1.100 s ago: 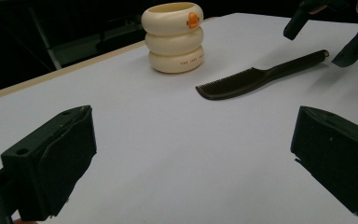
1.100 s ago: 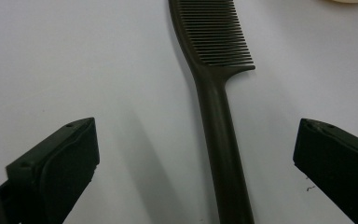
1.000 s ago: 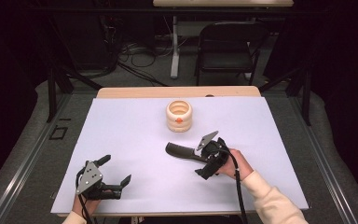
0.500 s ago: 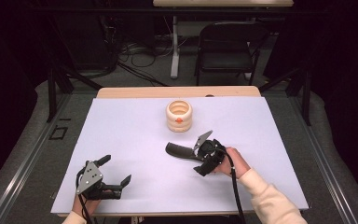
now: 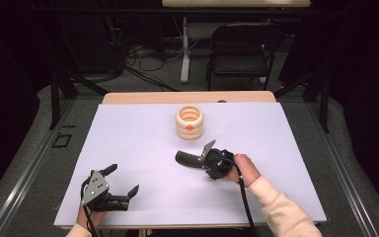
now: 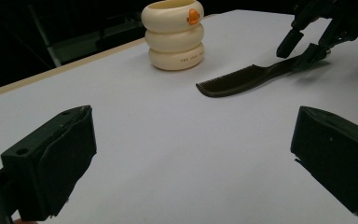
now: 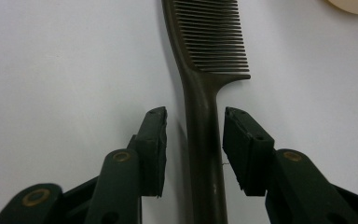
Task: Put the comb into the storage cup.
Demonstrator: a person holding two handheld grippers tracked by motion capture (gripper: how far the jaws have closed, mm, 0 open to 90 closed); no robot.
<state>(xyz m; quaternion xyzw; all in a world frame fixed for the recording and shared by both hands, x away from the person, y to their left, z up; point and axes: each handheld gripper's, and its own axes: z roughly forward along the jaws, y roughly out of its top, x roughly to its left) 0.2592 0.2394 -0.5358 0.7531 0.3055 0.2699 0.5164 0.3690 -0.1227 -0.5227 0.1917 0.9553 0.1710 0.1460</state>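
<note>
Grasp step: right gripper [image 7: 193, 140] jaws have just been closing around the comb [image 7: 205, 93] handle, pads narrow but not yet touching. Next: finish the squeeze, then lift. Left gripper [image 5: 121, 185] rests wide and empty.

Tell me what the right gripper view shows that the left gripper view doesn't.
Right gripper view: the right gripper straddles the handle of the comb, its fingers, just been closing, not yet touching it. Left gripper view: the cup with stacked rings and orange mark, and the left gripper wide open. Both: the comb lying on the white table.
</note>
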